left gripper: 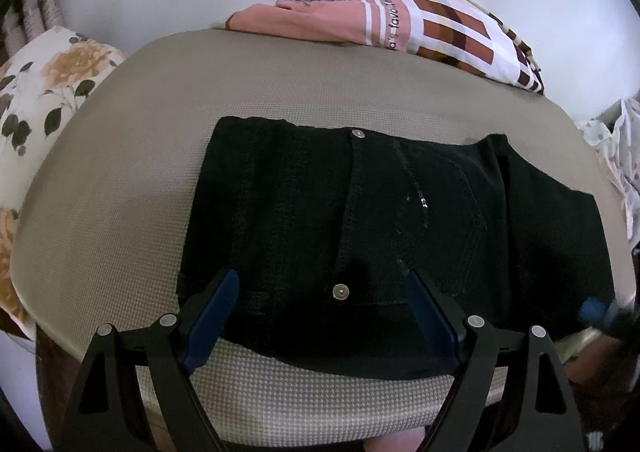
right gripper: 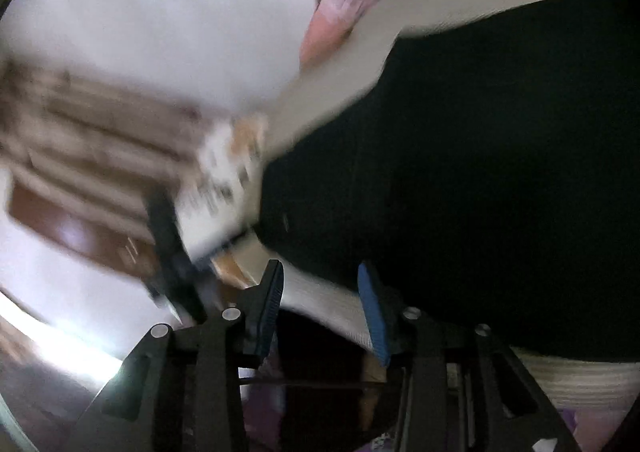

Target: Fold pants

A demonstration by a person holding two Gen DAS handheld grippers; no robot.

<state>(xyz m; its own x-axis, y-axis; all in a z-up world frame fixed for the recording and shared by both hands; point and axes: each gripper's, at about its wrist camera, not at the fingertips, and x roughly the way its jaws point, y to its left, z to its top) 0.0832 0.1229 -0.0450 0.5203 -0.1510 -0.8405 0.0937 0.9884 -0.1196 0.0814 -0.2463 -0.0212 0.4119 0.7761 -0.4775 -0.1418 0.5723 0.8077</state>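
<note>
Black pants [left gripper: 360,203] lie folded in a compact rectangle on a beige checked surface [left gripper: 132,187], with two metal buttons showing. My left gripper [left gripper: 324,284] is open just above the pants' near edge, fingers either side of the lower button, holding nothing. In the blurred right wrist view the pants [right gripper: 480,171] fill the right side. My right gripper [right gripper: 320,276] is open and empty at the pants' corner near the surface edge. The other gripper shows as a dark blur [right gripper: 172,252] to the left.
A pink and brown patterned cloth [left gripper: 400,15] lies at the far edge of the surface. A floral pillow [left gripper: 44,91] sits at the left. A dotted white fabric [left gripper: 616,155] hangs at the right. A white wall is behind.
</note>
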